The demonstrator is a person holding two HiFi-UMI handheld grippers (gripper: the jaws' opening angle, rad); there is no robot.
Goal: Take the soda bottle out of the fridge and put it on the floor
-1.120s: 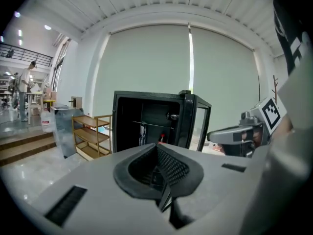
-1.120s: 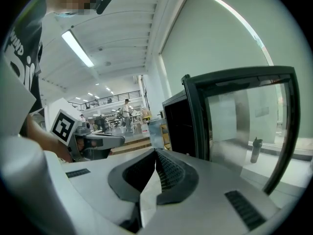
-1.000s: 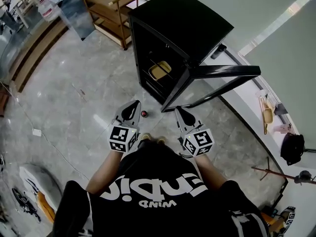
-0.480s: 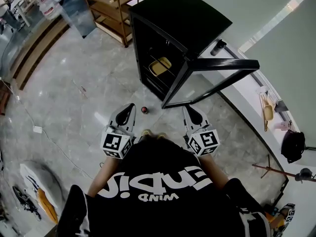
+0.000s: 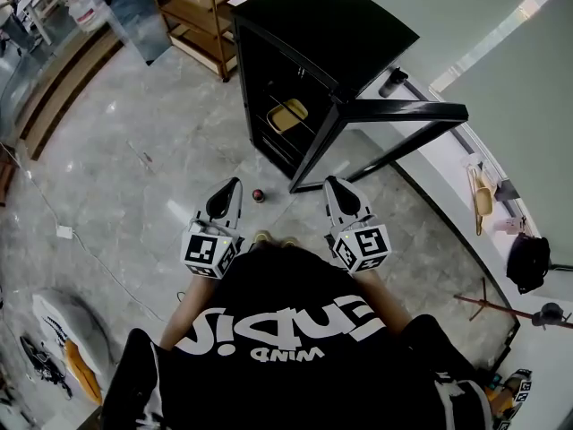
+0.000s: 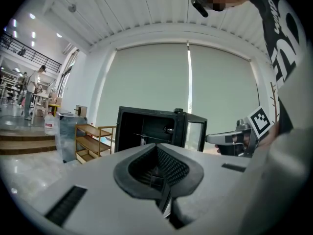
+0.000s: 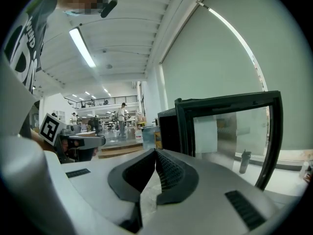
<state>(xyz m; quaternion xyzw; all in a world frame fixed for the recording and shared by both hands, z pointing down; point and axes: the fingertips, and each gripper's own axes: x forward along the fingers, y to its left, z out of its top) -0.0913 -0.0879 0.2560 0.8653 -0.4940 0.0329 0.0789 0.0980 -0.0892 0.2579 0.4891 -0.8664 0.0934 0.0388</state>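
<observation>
Just ahead of the person's shoes (image 5: pixel 265 238), the left claw (image 5: pixel 235 184) and right claw (image 5: pixel 330 183) are both clenched on nothing. Between them the soda bottle (image 5: pixel 258 194) stands alone on the floor (image 5: pixel 134 177). The left claw has eased slightly away from it, so the job looks finished. Beyond, the fridge (image 5: pixel 322 34) gapes, its door (image 5: pixel 403 111) swung right. Open floor lies left, toward the wooden shelf (image 5: pixel 192 12), for backing off.

The grey stone floor (image 5: pixel 125 186) carries a black fridge (image 5: pixel 340 34), a wooden rack (image 5: pixel 192 12) and, near the fridge, a small soda bottle (image 5: pixel 258 194).
</observation>
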